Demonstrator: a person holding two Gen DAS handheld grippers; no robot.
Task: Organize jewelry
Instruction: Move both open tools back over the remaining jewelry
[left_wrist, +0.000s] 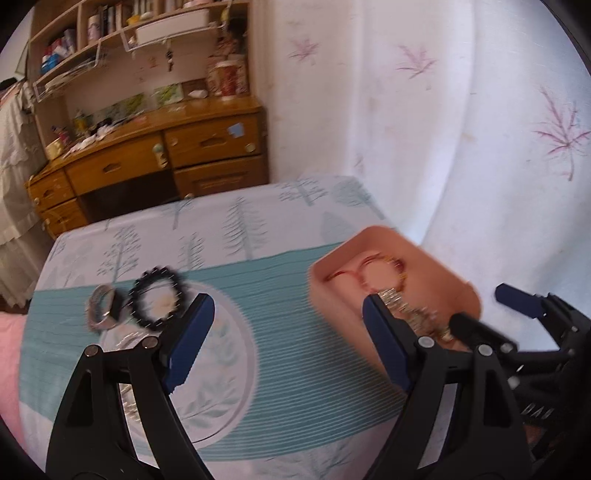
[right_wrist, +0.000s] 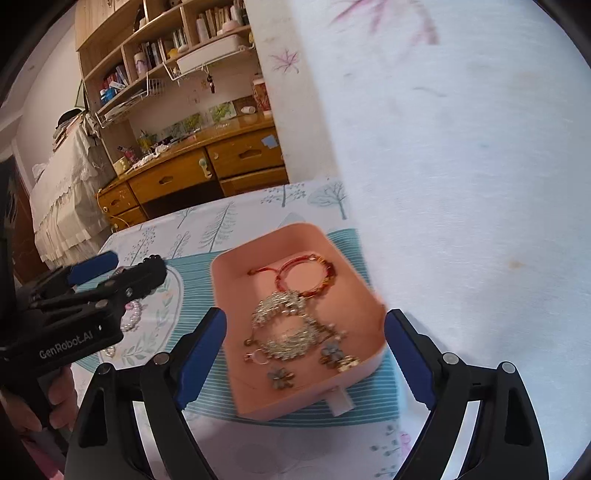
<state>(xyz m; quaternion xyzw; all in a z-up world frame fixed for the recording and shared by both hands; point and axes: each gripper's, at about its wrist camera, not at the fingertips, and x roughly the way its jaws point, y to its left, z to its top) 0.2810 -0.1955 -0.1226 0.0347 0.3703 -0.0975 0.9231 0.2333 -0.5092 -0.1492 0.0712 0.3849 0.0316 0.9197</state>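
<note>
A pink tray (right_wrist: 236, 343) sits on the patterned tablecloth; it also shows in the left wrist view (left_wrist: 332, 273). In it lie a red string bracelet (right_wrist: 314, 275), a silver chain piece (right_wrist: 284, 325) and small flower earrings (right_wrist: 282, 378). My right gripper (right_wrist: 304, 354) is open and empty, its fingers either side of the tray's near end. My left gripper (left_wrist: 288, 343) is open and empty above the cloth. Ahead of it to the left lie a black bead bracelet (left_wrist: 157, 299) and a silver bangle (left_wrist: 103, 308). A pearl bracelet (right_wrist: 132, 317) lies partly under the left gripper.
The table's far edge (left_wrist: 207, 206) faces a wooden desk (left_wrist: 147, 158) with cluttered shelves. A white floral curtain (left_wrist: 461, 129) hangs along the right side, close behind the tray. Pink fabric (left_wrist: 11, 332) lies at the left edge.
</note>
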